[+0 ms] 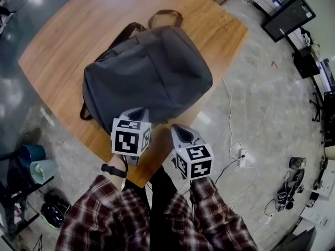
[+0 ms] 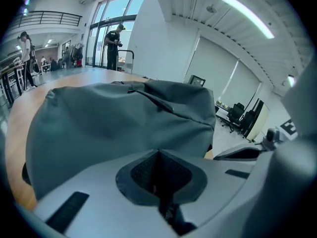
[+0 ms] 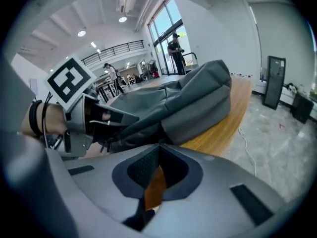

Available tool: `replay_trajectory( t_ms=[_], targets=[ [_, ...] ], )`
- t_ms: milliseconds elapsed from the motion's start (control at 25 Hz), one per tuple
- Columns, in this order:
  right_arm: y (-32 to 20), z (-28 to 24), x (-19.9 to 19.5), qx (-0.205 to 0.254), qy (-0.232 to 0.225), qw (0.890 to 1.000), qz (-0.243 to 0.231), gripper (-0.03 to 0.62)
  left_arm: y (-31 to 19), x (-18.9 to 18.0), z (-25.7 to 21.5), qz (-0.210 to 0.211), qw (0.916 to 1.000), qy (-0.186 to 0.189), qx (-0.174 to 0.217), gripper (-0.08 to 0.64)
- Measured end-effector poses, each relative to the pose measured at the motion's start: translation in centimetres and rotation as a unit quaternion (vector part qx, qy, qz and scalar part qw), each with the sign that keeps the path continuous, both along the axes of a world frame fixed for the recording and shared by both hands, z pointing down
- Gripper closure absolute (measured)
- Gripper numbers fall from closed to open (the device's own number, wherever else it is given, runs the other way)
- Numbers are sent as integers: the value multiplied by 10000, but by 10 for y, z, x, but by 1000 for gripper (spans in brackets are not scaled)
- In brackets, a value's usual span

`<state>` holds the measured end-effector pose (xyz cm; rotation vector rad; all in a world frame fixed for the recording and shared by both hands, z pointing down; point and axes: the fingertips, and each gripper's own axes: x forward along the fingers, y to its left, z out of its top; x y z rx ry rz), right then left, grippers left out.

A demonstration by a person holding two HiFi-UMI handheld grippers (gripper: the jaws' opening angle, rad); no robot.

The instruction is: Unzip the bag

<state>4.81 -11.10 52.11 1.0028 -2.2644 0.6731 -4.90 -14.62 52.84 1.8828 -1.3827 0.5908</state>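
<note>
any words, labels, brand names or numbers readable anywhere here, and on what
No readable text in any view.
Left gripper: black-and-white square markers only, no letters.
Right gripper: the same.
Bag: no label or brand visible.
Screen: small blue-and-white patch, too small to read.

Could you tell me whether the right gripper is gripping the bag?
No, the right gripper has its jaws together on nothing, short of the bag.

Round wooden table (image 1: 57,46), grey backpack (image 1: 152,72) lying on it, reaching its near edge
</note>
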Motion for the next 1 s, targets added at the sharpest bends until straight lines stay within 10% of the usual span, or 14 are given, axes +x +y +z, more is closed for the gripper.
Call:
replay_trajectory(
  t_ms=[480,1000],
  targets=[
    [-9,29,-27,-507,642,9896,-1183,515,-1,2,3,21,9999,106,-76,554],
    [-7,27,-26,-1025,400,9874,-1141,566,-1,2,5,60,9997,213,-139,554]
  ],
)
